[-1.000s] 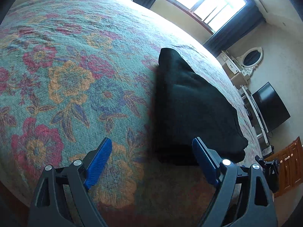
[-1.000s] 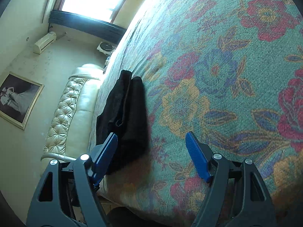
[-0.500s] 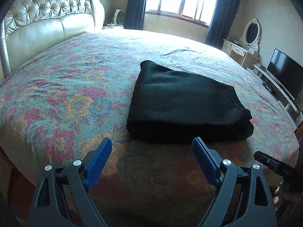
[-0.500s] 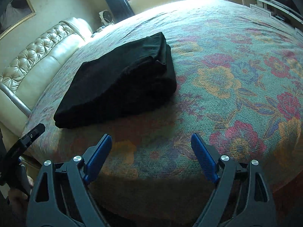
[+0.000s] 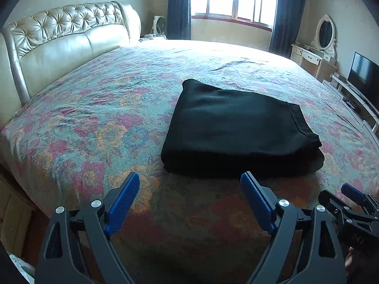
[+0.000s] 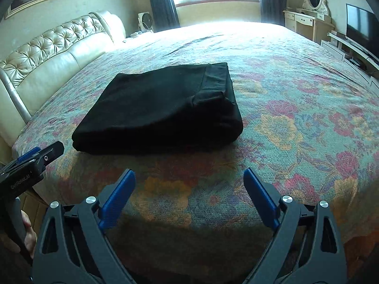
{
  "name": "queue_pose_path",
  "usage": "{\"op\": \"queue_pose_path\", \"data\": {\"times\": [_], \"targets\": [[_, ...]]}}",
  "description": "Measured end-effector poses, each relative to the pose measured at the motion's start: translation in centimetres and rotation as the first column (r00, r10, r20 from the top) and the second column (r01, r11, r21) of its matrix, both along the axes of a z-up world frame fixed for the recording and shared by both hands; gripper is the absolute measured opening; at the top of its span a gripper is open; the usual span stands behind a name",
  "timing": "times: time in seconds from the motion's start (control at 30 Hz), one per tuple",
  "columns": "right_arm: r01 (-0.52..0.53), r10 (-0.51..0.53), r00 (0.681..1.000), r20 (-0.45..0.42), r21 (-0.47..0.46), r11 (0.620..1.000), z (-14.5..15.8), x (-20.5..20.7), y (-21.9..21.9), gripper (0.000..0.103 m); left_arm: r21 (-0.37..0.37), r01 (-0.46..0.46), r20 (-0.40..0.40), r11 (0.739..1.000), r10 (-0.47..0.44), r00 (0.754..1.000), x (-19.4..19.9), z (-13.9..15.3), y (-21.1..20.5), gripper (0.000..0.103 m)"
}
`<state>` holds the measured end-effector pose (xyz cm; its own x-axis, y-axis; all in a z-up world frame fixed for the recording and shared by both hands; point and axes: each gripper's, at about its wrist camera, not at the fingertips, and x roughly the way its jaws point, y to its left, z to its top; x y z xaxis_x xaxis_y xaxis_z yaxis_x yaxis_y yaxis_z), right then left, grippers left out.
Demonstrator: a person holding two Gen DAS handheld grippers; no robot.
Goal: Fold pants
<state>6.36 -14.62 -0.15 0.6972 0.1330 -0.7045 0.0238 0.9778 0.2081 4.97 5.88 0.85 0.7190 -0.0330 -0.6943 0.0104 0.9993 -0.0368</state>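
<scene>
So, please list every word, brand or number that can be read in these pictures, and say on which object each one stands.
"GenRobot.AI": white letters on the body of the left gripper, seen in the right wrist view; the last letters are soft.
"DAS": faint letters on the body of the right gripper, seen in the left wrist view.
Nothing readable on the folded pants, the bedspread or the television.

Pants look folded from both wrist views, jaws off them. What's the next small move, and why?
Probably just draw both hands back and stop. The black pants lie as a compact folded stack on the floral bedspread, edges roughly square. The left gripper is open with nothing between its jaws; the right gripper has jaws opening, also with nothing between them. No loose leg shows that needs another fold.
</scene>
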Motion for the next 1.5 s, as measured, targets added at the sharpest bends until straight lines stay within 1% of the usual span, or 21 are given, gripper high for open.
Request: {"op": "queue_pose_path", "data": {"times": [0.27, 0.37, 0.5, 0.67, 0.8, 0.87, 0.97, 1.03, 1.2, 1.37, 1.5], "targets": [[-0.003, 0.003, 1.0, -0.008, 0.006, 1.0, -0.2, -0.1, -0.1, 0.093, -0.011, 0.019, -0.023, 1.0, -0.019, 1.0, -0.1, -0.3, -0.6, 0.086], [0.002, -0.002, 1.0, -0.005, 0.002, 1.0, -0.1, -0.2, -0.2, 0.093, -0.008, 0.019, -0.017, 1.0, -0.019, 1.0, -0.2, -0.3, -0.7, 0.086], [0.005, -0.005, 1.0, 0.0, -0.009, 1.0, 0.0, -0.3, -0.1, 0.093, 0.031, -0.009, 0.002, 0.999, 0.009, 1.0, -0.3, -0.2, -0.8, 0.086], [0.005, -0.005, 1.0, -0.004, -0.023, 1.0, 0.0, -0.2, 0.0, 0.093, 0.062, -0.016, -0.026, 0.998, 0.017, 1.0, 0.2, -0.7, -1.0, 0.086], [0.009, -0.009, 1.0, -0.007, -0.024, 1.0, 0.0, -0.2, -0.1, 0.093, 0.052, 0.009, -0.016, 0.999, -0.008, 1.0, 0.0, -0.7, -1.0, 0.086], [0.009, -0.01, 1.0, -0.009, -0.025, 1.0, 0.0, -0.2, -0.1, 0.093, 0.054, 0.014, -0.035, 0.998, -0.013, 0.999, 0.2, -0.8, -1.1, 0.086], [0.006, -0.007, 1.0, -0.011, -0.029, 1.0, 0.0, -0.1, -0.1, 0.093, 0.034, 0.003, -0.079, 0.999, -0.001, 0.997, 0.5, -1.2, -0.8, 0.086], [0.005, -0.006, 1.0, -0.012, -0.026, 1.0, 0.0, -0.1, -0.1, 0.093, 0.023, -0.007, -0.089, 1.0, 0.009, 0.996, 0.6, -1.3, -0.5, 0.086], [0.003, -0.003, 1.0, -0.012, -0.024, 1.0, 0.2, 0.0, 0.0, 0.093, -0.018, 0.002, -0.059, 1.0, -0.003, 0.998, 0.5, -0.8, 0.1, 0.086], [-0.004, 0.004, 1.0, -0.013, -0.02, 1.0, 0.3, 0.1, 0.1, 0.093, -0.006, 0.031, -0.038, 1.0, -0.031, 0.999, 0.6, -0.4, 0.1, 0.086], [-0.006, 0.006, 1.0, -0.017, -0.019, 1.0, 0.3, 0.2, 0.2, 0.093, -0.033, 0.053, -0.035, 0.998, -0.054, 0.998, 0.7, -0.3, 0.2, 0.086]]}}
